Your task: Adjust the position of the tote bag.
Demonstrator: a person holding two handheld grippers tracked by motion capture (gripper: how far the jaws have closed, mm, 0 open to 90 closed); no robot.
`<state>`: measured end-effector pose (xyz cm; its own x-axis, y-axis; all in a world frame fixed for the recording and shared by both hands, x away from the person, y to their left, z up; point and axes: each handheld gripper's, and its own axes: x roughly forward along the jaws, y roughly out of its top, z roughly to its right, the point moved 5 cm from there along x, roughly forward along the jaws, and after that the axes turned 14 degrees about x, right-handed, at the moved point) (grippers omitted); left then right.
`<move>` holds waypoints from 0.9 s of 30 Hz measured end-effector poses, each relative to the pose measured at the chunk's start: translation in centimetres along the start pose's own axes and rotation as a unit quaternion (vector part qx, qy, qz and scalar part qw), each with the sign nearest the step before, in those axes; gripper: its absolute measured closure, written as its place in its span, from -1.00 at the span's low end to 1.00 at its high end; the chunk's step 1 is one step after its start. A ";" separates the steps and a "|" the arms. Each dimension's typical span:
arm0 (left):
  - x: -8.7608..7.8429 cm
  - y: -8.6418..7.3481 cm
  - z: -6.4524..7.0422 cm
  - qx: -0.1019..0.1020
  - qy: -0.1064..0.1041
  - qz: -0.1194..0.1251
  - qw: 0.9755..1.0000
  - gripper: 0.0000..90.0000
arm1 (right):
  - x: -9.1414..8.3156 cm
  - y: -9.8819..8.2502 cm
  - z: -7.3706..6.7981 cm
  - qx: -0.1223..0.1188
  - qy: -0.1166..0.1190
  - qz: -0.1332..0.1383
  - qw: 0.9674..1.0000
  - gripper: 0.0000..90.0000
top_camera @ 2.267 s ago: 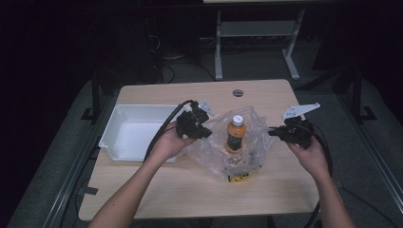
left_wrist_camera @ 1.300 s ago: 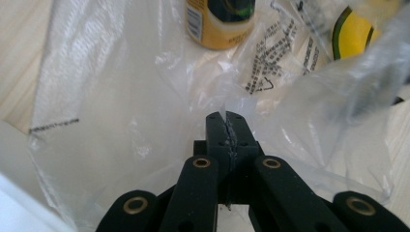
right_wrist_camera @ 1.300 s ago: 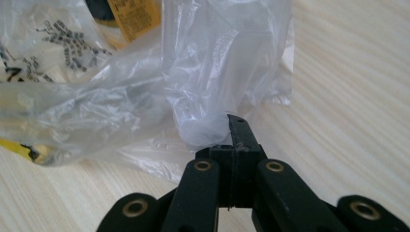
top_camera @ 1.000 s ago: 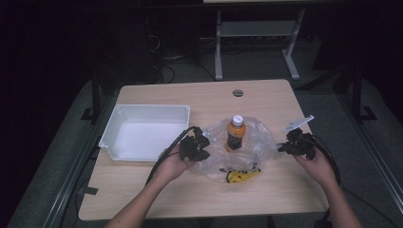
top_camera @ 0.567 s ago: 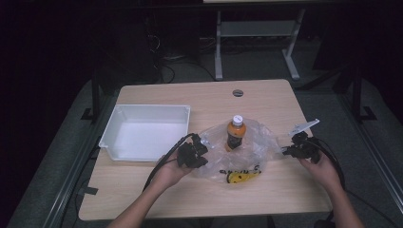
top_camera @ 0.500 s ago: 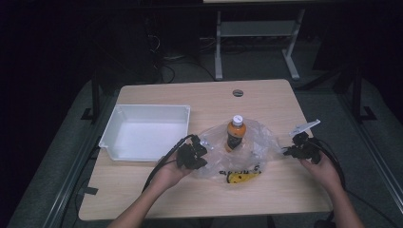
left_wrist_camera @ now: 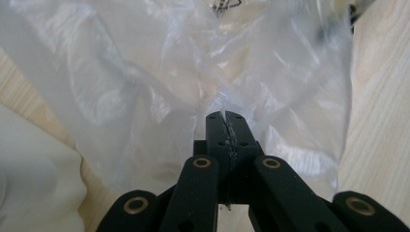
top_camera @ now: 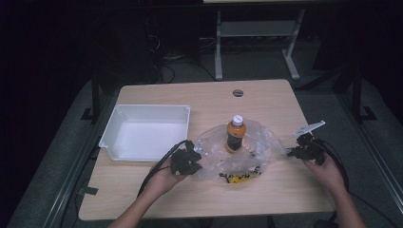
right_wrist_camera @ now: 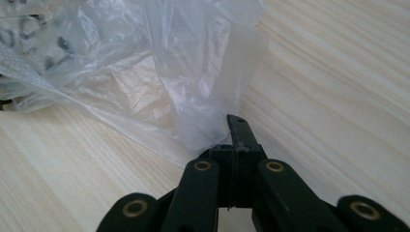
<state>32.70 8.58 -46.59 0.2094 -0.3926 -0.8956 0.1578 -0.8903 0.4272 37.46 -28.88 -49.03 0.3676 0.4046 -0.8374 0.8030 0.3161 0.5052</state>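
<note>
Left hand-held gripper [top_camera: 196,159]: jaws closed, pinching the left edge of the clear plastic bag [top_camera: 237,154]. In the left gripper view the film is clamped between the two black jaw tips [left_wrist_camera: 225,126]. Right hand-held gripper [top_camera: 291,152]: jaws closed, clamping the bag's right edge; the right gripper view shows film gathered at the tips [right_wrist_camera: 231,137].

Location of the bag: it lies on the wooden desk [top_camera: 266,102], spread between the two grippers, just right of the white tray [top_camera: 147,133]. An orange bottle [top_camera: 235,134] with a white cap stands upright at the bag's middle; its dark label cannot be read. A yellow-and-black item [top_camera: 237,176] lies at the bag's near edge; its print is too small to make out, and whether either item sits inside or on the film cannot be told.

Pose: both forearms enter from the near desk edge, cut off by the frame. Left hand [top_camera: 164,178] and right hand [top_camera: 325,171] sit low over the desk, grippers pointing inward toward the bag. Room beyond the desk is dark.
</note>
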 end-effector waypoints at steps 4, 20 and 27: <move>0.0 -0.6 -0.1 -0.003 0.001 -0.002 1.000 1.00 | 0.2 -0.3 0.2 0.002 0.002 0.000 1.000 0.99; -0.5 -1.9 0.2 -0.023 -0.009 0.025 0.999 1.00 | -0.7 -0.7 0.4 0.017 0.004 0.018 1.000 0.87; -2.5 -1.2 0.0 -0.028 -0.014 0.063 0.998 0.68 | -2.5 -0.5 -0.8 0.007 0.020 0.042 0.999 0.64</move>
<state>31.96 10.61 -44.90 0.2041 -0.5069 -0.8375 0.1861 -0.8198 0.5416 35.83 -29.34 -47.04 0.4158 0.4626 -0.7830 0.7770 0.2667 0.5702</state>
